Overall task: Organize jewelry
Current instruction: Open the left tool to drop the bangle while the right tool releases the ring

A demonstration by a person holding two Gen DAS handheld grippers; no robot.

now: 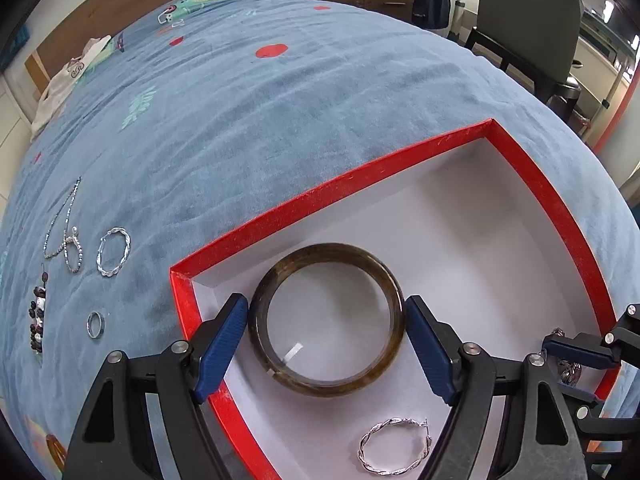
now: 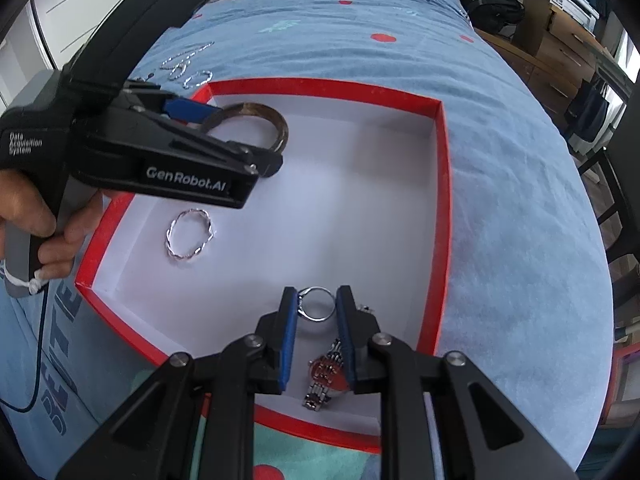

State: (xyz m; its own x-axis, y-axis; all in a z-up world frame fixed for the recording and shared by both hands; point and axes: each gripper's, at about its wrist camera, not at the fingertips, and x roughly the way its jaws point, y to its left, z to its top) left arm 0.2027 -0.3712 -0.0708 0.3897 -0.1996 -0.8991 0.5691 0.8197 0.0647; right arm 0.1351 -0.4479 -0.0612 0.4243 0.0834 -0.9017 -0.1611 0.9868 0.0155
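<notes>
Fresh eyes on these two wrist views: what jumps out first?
The red-rimmed box with its white floor, on the blue bedspread, dominates both views. Inside it, the dark brown bangle sits between the left gripper fingers, while the right gripper is closed on a silver ring near the watch. More jewelry, including a silver necklace, lies loose left of the box.
</notes>
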